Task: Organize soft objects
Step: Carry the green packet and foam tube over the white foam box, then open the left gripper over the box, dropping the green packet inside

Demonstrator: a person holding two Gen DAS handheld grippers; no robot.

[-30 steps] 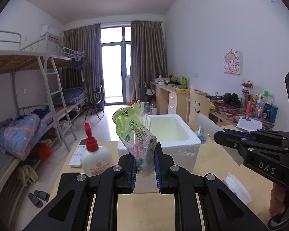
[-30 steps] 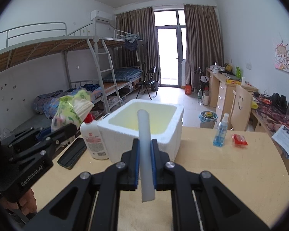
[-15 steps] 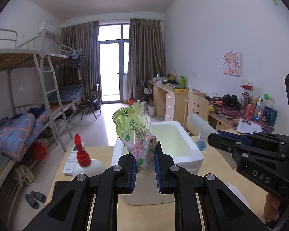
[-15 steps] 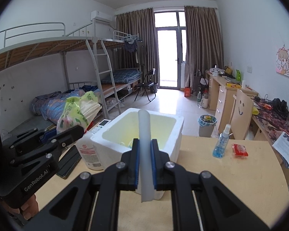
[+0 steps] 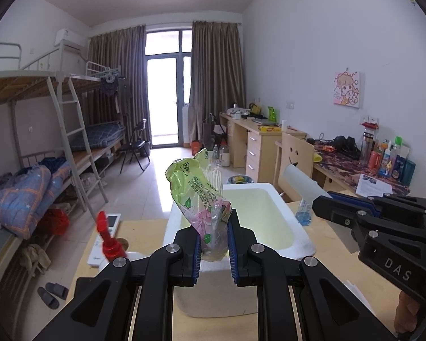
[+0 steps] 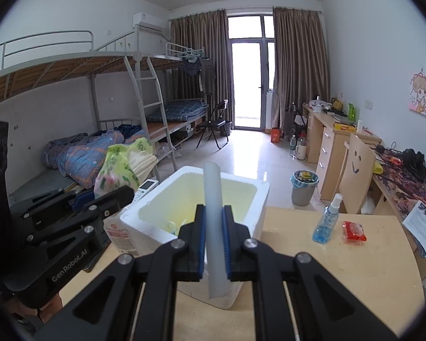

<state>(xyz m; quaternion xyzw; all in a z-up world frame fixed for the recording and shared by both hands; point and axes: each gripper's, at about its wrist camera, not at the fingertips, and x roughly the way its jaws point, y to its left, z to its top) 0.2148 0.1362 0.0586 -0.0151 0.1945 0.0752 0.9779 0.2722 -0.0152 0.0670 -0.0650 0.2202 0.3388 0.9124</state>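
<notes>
My left gripper point(image 5: 213, 244) is shut on a green and pink plastic packet point(image 5: 197, 196) and holds it upright above the near rim of a white foam box point(image 5: 295, 244). The packet also shows in the right wrist view point(image 6: 119, 170). My right gripper point(image 6: 214, 241) is shut on a white foam tube point(image 6: 213, 199) that stands upright over the foam box point(image 6: 258, 199). The tube also shows in the left wrist view point(image 5: 301, 182), at the right of the box. The box interior looks pale yellow with a small item at the bottom.
A white bottle with a red cap point(image 5: 109, 244) and a remote control point(image 5: 103, 238) lie left of the box. A blue spray bottle point(image 6: 326, 221) and a red packet point(image 6: 354, 230) sit on the wooden table point(image 6: 355, 278) to the right. A chair and desks stand beyond.
Both grippers have moved forward and up toward the foam box, which now lies directly under them. The red-capped bottle has slid lower left in the view. Both grips are unchanged.
</notes>
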